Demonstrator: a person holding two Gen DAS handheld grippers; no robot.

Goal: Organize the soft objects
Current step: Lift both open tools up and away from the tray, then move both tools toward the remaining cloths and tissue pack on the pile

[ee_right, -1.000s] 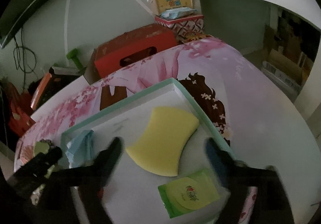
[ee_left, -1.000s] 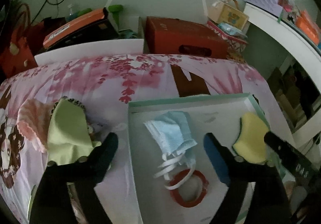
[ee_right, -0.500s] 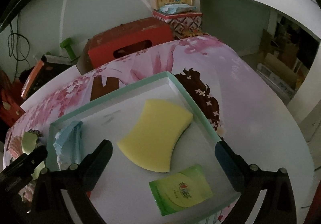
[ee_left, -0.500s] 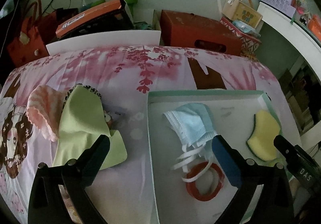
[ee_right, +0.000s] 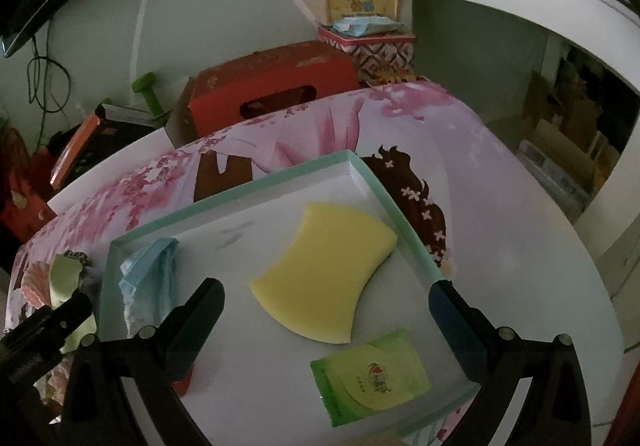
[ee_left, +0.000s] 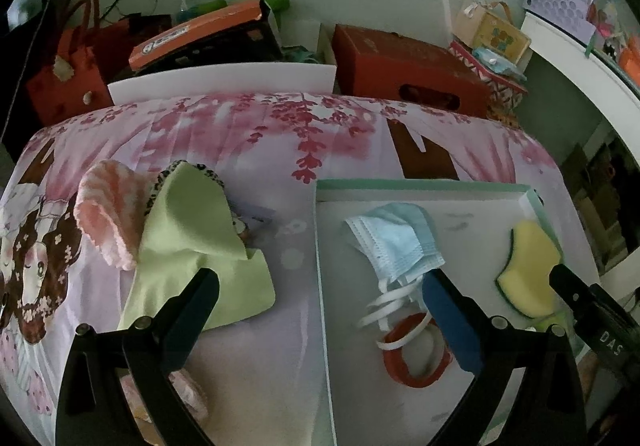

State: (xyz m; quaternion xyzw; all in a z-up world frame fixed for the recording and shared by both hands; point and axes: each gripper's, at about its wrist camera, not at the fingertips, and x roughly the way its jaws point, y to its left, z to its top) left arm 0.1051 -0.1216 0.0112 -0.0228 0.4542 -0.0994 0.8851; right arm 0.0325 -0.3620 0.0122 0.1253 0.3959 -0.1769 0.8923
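Both wrist views look steeply down, close over the table, sharing the white tray [ee_left: 400,192] [ee_right: 248,192].

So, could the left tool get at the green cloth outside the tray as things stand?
Probably yes. The left tool is wide open and empty, the green cloth lies uncovered on top of the pile beside the tray, and nothing stands between them.

The left tool [ee_left: 316,278] points down at a slant, and its jaws have just been opening wide, holding nothing. The right tool [ee_right: 326,292] points down too, jaws wide apart and empty.
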